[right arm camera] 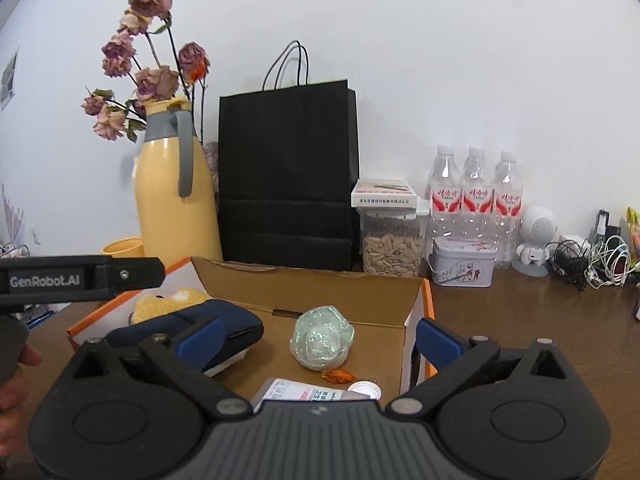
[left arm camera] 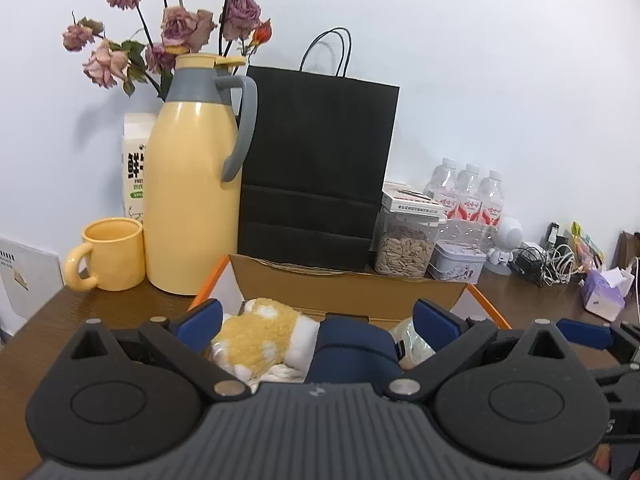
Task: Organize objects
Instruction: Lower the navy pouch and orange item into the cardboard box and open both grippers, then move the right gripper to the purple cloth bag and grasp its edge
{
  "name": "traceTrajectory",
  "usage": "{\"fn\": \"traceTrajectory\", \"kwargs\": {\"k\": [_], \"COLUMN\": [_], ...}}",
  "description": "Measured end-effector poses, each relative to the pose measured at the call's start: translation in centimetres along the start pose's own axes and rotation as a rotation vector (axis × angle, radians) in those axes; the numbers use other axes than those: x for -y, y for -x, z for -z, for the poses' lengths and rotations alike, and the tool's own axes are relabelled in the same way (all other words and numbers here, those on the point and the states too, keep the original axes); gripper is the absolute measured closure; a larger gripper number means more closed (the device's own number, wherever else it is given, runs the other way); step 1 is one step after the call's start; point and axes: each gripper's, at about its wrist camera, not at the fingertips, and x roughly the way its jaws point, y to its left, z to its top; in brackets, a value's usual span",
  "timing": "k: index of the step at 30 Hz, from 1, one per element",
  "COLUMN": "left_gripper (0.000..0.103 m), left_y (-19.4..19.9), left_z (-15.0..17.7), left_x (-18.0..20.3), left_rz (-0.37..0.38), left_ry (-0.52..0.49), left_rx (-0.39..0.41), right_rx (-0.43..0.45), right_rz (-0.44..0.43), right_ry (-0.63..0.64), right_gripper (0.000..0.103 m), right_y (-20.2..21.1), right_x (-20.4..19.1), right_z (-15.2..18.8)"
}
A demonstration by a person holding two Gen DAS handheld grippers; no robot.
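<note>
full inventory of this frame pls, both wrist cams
box: 1, cardboard with orange edge, open, table centre
plush: 1, yellow-white, in box, left
pouch: 1, navy, in box beside plush
wrapped ball: 1, pale green, in box
packet: 1, white-pink, box near edge
thermos: 1, yellow, grey handle, behind box, left
mug: 1, yellow, left of thermos
carton: 1, white, behind thermos
dried roses: bunch, mauve, behind thermos
bag: 1, black, behind box
seed jar: 1, clear, right of bag
tin: 1, white, before bottles
bottles: 3, clear, red labels
cables: tangle, far right
left gripper: open
right gripper: open
</note>
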Motion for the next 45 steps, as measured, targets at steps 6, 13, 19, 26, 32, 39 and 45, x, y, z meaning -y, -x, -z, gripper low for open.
{"fn": "traceTrajectory", "kwargs": {"k": [6,13,19,26,32,39,45], "left_gripper": [0.0,0.0,0.0,0.0,0.0,0.0,0.0], "left_y": [3.0,6.8,9.1,10.8,11.7,12.2,11.8], "left_z": [0.4,1.1,2.2,4.0,5.7,7.1,7.9], "left_x": [-0.5,-1.7,-3.3,-5.0,-6.5,-7.7,-8.6], "left_rz": [0.0,-0.012,-0.039,-0.059,-0.064,-0.064,-0.057], "left_ry": [-0.037,-0.056,-0.054,-0.061,-0.049,-0.024,0.003], "left_rx": [0.001,0.011,-0.016,-0.059,-0.104,-0.136,-0.154], "right_rx": [-0.003,-0.014,-0.045,-0.106,-0.191,-0.319,-0.323], "right_rz": [0.003,0.011,0.0,-0.033,-0.081,-0.139,-0.162], "right_ry": [0.01,-0.001,-0.011,-0.007,0.019,0.028,0.02], "right_gripper": [0.0,0.0,0.0,0.0,0.0,0.0,0.0], "right_y": [2.3,5.4,7.6,8.5,7.2,3.6,2.9], "right_x": [-0.4,-0.4,-0.2,-0.9,-2.3,-3.4,-3.4], "right_z": [0.2,1.4,3.0,5.4,7.4,9.1,9.6]}}
